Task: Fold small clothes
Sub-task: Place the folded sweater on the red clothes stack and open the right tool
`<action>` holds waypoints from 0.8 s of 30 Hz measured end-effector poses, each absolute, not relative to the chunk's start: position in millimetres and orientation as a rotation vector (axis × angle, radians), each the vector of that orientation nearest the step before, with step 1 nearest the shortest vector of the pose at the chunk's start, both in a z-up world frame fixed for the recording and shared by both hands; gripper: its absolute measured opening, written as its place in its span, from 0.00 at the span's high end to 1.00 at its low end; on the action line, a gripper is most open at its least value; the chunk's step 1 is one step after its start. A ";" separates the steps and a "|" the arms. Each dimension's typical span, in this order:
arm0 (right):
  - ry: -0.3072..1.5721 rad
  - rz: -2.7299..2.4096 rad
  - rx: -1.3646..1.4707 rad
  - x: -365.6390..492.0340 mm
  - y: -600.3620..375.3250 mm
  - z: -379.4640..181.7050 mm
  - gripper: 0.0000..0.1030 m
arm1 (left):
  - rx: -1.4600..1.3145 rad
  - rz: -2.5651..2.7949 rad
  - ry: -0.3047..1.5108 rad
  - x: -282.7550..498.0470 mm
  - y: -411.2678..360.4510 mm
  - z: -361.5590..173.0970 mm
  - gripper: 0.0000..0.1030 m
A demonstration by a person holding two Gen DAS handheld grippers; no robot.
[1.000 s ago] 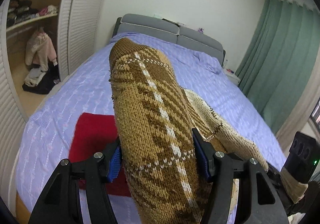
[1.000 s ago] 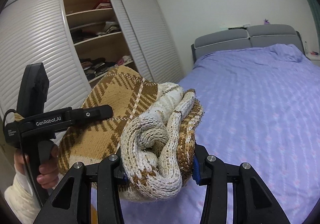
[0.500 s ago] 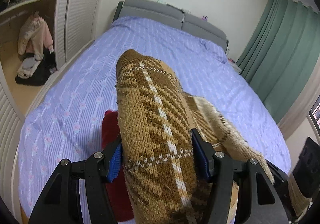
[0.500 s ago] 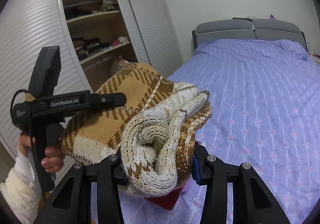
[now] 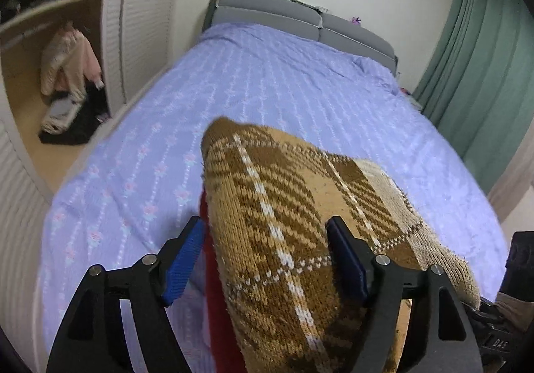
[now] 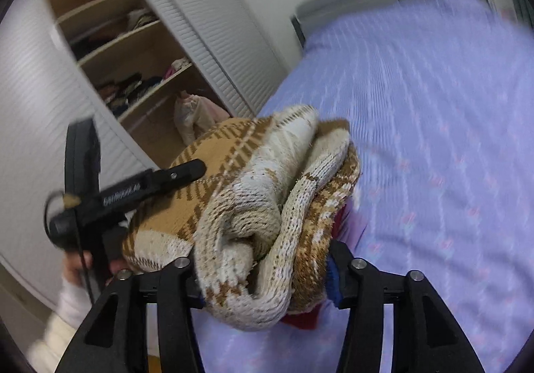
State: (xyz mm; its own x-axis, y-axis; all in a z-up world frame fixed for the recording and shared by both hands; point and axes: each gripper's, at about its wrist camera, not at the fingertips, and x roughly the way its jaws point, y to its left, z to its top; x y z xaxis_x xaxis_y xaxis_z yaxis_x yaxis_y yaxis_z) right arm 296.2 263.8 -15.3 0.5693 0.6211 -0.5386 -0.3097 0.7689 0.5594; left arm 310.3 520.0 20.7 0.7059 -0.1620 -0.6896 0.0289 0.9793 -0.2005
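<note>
Both grippers are holding the same folded brown and cream plaid knit sweater (image 5: pixel 283 223) up over the lilac striped floral bedsheet (image 5: pixel 267 89). The left gripper (image 5: pixel 267 259) has its blue-padded fingers spread around the thick fold; the right pad looks pressed against the knit, the left pad seems just off it, so can't tell how tight the pinch is. The right gripper (image 6: pixel 263 269) is clamped on the bunched cream end of the sweater (image 6: pixel 253 213). A red cloth (image 5: pixel 213 299) peeks out right underneath, on the bed. Open wooden wardrobe shelves with clothes (image 6: pixel 133 72) sit off to the left, green curtain (image 5: pixel 474 89) on the right
</note>
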 end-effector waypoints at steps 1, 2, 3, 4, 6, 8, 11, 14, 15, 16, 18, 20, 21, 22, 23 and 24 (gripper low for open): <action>0.794 0.569 0.442 296.9 264.9 -15.3 0.48 | -0.141 -0.062 0.754 306.4 514.1 29.2 0.26; 0.769 0.569 0.405 292.3 266.7 -11.7 0.46 | -0.107 -0.022 0.725 302.8 509.8 36.8 0.26; 0.744 0.567 0.360 288.3 269.1 -7.6 0.46 | -0.068 0.034 0.675 296.8 504.3 49.5 0.26; 0.730 0.569 0.328 284.2 273.0 -5.7 0.42 | -0.054 0.049 0.648 292.4 500.7 59.4 0.26; 0.733 0.576 0.310 280.2 276.1 -4.8 0.36 | -0.052 0.071 0.623 286.4 496.5 73.5 0.26; 0.743 0.592 0.317 279.4 277.2 -5.4 0.32 | -0.052 0.161 0.600 273.2 486.1 92.2 0.25; 0.763 0.605 0.345 281.6 268.6 -5.4 0.21 | -0.026 0.213 0.550 246.6 466.7 109.2 0.13; 0.720 0.616 0.344 279.1 254.8 6.3 0.17 | 0.059 0.254 0.465 208.3 438.4 122.2 0.06; 0.689 0.610 0.322 277.0 248.3 14.2 0.15 | 0.079 0.261 0.459 200.7 431.5 123.3 0.06; 0.666 0.604 0.302 272.6 240.4 19.7 0.12 | 0.106 0.266 0.444 187.0 420.1 124.6 0.06; 0.632 0.592 0.270 263.8 222.5 29.2 0.11 | 0.131 0.259 0.413 166.8 401.5 126.7 0.06; 0.595 0.561 0.229 251.3 194.0 39.1 0.08 | 0.146 0.235 0.387 147.6 378.4 129.5 0.05; 0.585 0.547 0.215 246.2 182.2 42.5 0.07 | 0.141 0.230 0.375 138.5 367.3 130.1 0.03; 0.567 0.530 0.200 239.3 164.3 47.8 0.06 | 0.132 0.225 0.368 131.9 358.2 130.8 0.02; 0.558 0.511 0.189 232.2 149.2 51.9 0.05 | 0.124 0.219 0.365 125.7 348.9 131.3 0.00; 0.549 0.494 0.180 226.7 135.1 55.3 0.05 | 0.113 0.212 0.366 119.5 337.9 131.0 0.00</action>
